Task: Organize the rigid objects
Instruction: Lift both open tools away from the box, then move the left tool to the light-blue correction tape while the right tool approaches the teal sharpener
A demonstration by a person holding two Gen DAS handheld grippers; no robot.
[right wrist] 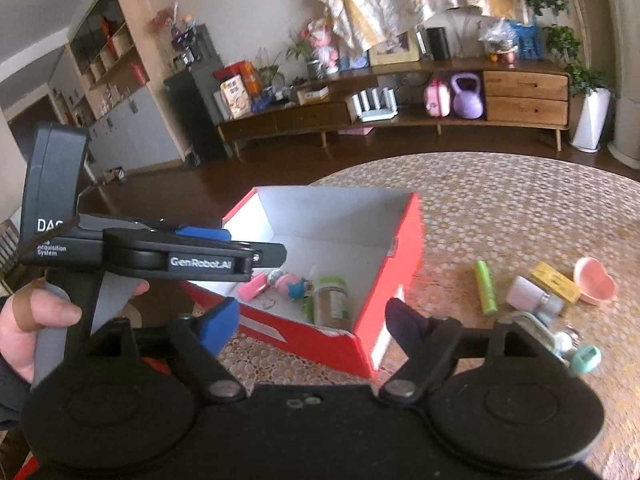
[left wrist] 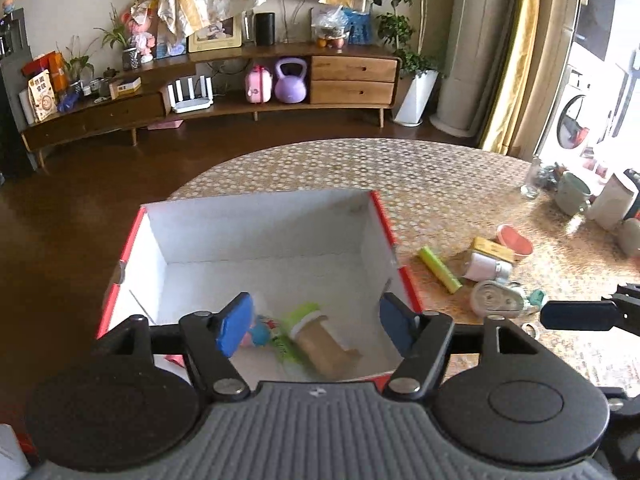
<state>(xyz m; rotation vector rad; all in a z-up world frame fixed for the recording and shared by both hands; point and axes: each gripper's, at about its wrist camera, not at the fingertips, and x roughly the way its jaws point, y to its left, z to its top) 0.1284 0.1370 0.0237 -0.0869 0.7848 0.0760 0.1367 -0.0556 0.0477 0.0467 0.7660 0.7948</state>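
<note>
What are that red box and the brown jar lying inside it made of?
The red box looks like cardboard: matte red outside, plain white inside, with thin folded walls and sharp creases. The brown jar seems to be plastic or glass with a paper label and a pale lid; the blur leaves that open.

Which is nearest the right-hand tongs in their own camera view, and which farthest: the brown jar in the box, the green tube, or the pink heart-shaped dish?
From the right tongs:
1. Brown jar, in the red box, straight ahead.
2. Green tube, on the table, to the right.
3. Pink heart-shaped dish, far right.
</note>
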